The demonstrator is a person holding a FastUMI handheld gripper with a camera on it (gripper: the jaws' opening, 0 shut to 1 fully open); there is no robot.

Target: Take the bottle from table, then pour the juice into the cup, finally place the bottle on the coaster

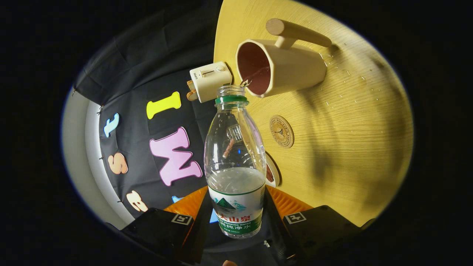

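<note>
Pouring into the cup
The hand-held gripper (236, 218) is clamping the bottle (235, 166), tipping its mouth at the cup (281, 66); next, probably setting it upright on the coaster (281, 131)

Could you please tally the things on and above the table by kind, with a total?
Bottles: 1, the clear bottle, capless, gripped between the gripper fingers, mouth at the cup.
Cups: 1, the beige cup.
Coasters: 1, the round coaster.
Toasters: 1, the cream toaster.
Total: 4.
</note>
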